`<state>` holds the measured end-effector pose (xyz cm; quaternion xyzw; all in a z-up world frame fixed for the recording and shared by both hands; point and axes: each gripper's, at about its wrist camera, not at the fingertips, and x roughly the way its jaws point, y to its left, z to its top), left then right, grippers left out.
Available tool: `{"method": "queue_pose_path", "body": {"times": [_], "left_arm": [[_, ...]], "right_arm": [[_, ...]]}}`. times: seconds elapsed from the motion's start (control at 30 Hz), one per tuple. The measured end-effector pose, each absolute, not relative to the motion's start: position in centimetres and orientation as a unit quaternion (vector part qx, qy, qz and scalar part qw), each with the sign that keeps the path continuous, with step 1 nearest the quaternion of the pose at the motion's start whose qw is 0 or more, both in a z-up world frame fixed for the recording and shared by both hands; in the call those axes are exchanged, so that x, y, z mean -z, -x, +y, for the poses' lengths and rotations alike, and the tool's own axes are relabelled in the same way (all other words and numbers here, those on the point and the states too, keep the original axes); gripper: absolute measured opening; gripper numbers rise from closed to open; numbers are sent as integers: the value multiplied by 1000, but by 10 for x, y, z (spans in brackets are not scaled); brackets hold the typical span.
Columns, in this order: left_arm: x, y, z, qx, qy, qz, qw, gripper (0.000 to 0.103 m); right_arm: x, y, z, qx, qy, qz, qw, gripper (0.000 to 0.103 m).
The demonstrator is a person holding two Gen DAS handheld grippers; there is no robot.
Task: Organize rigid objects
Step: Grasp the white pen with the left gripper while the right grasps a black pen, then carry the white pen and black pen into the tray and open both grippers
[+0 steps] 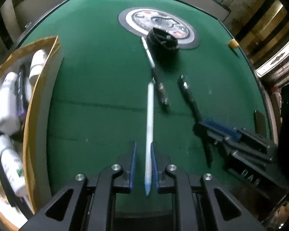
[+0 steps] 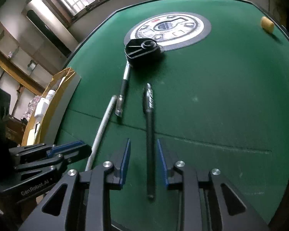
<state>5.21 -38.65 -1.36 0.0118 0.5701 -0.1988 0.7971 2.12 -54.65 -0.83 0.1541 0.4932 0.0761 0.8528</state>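
Observation:
A white pen (image 1: 149, 119) lies on the green felt table (image 1: 98, 88) and runs back between the jaws of my left gripper (image 1: 143, 144). It rests against the right pad, and a gap shows at the left pad. My right gripper (image 2: 143, 140) stands open around a black pen (image 2: 149, 134), which lies on the felt with neither pad touching it. In the right wrist view the left gripper (image 2: 81, 147) sits low at the left over the white pen (image 2: 103, 129). In the left wrist view the right gripper (image 1: 208, 127) sits over the black pen (image 1: 188, 96).
A silver and black pen (image 2: 123, 88) lies between the two pens. Its far end reaches a black dispenser-like object (image 2: 142, 50) on the table's round emblem (image 2: 183, 36). A cardboard box (image 1: 42, 73) of white bottles stands at the left. A small tan cylinder (image 2: 267, 24) sits at the far right.

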Motion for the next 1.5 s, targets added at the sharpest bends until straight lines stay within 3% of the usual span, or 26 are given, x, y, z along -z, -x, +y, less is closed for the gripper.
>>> {"method": "queue_pose_path", "body": {"times": [0.2,0.33,0.63,1.0,1.27,1.5], "left_arm": [[21,-64,-399,198,-30,554,808,14],[22,-60,-400,197,-46,531,823,7],[13,-59,-351,235,96,567,783,6],[-56,-26,-218,208,214,499,814,6],[-37,-37,-129,128,268,494,817,6],[-15,-51,-116,112,282,503,809,6]], "right_arm": [[8,-30,-533,-54,-114,496,859,23],[9,-24,-522,-13,-60,492,869,8],[2,-13,-522,-43,-137,488,861,8],[-50,-15,-441,-215,-176,456,846,8],[-54,-39,-343,-292,-128,484,815,8],[-43,-66,-292,-281,-90,511,807,8]]}}
